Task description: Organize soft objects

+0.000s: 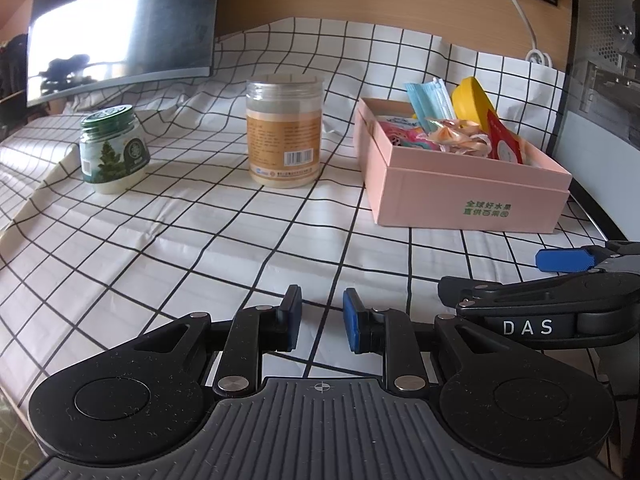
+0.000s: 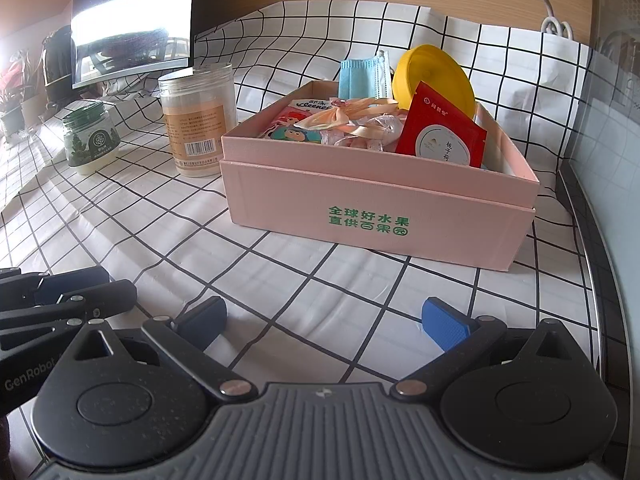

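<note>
pink box [image 2: 376, 200] on checked cloth [image 2: 280, 280], long axis across the right view, soft items inside. left gripper [image 1: 322, 316] narrow gap, empty. right gripper [image 2: 324, 318] wide, empty.

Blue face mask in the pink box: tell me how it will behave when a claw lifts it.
The blue face mask is thin pleated fabric, so probably light and floppy. It leans upright against the yellow lid, so it may slump once tugged. Its ear loops might snag the ribbon bow.

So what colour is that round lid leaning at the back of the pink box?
Yellow. The round lid shows best in the right wrist view.
</note>
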`<state>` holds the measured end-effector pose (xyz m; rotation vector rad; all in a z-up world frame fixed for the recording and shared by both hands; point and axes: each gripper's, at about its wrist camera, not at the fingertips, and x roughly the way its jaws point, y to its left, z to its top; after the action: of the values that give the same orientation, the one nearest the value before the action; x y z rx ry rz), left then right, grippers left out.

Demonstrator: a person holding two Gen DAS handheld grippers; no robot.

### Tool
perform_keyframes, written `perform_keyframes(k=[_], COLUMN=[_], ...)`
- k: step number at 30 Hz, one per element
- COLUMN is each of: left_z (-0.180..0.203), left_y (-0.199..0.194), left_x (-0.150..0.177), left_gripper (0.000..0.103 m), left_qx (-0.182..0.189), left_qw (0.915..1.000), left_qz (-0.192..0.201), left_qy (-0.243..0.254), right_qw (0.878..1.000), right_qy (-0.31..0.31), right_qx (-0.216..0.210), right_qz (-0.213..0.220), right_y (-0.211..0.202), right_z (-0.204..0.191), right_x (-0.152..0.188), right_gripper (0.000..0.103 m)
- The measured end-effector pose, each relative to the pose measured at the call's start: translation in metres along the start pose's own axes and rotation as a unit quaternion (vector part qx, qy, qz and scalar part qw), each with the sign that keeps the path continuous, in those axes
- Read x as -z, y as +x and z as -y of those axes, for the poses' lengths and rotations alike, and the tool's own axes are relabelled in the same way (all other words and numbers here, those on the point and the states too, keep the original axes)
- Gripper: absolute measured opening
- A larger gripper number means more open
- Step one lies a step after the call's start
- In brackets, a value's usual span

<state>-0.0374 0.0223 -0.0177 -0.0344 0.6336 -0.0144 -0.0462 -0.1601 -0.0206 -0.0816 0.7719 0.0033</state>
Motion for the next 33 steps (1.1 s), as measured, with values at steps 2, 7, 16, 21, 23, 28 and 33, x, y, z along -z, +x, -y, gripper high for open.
perform_keyframes(k=[2,7,16,21,23,28,33], left_z=[0.0,0.0,0.0,0.0002,0.0001,0.0005,0.0005], left_y=[0.0,0.0,0.0002,0.0001,0.0,0.0001,0.0003], left_x=[-0.0001,-0.0001,0.0001,0.0001,0.0001,0.0001,0.0003], left_gripper=[0.025,0.025,0.025,0.025,0.025,0.025,0.025], left_qx=[0.0,0.0,-0.001,-0.002,-0.002,-0.002,-0.002], left_qw=[1.0,1.0,1.0,1.0,1.0,1.0,1.0], left_qz=[0.0,0.0,0.0,-0.001,-0.001,0.0,0.0], left_qy=[0.0,0.001,0.002,0.003,0.003,0.003,0.003], right_qw=[1.0,1.0,1.0,1.0,1.0,1.0,1.0], right_qy=[0.0,0.0,0.0,0.0,0.0,0.0,0.0], right_qx=[0.0,0.0,0.0,0.0,0.0,0.0,0.0], right_qz=[0.0,0.0,0.0,0.0,0.0,0.0,0.0], right_y=[0.0,0.0001,0.0001,-0.0001,-0.0001,0.0003,0.0002], right_z=[0.0,-0.0001,-0.0001,0.0,0.0,-0.0003,-0.0002], right_x=[0.0,-0.0001,-0.0001,0.0,0.0,-0.0002,-0.0001], right_gripper=[0.103,0.103,0.103,0.103,0.103,0.103,0.103])
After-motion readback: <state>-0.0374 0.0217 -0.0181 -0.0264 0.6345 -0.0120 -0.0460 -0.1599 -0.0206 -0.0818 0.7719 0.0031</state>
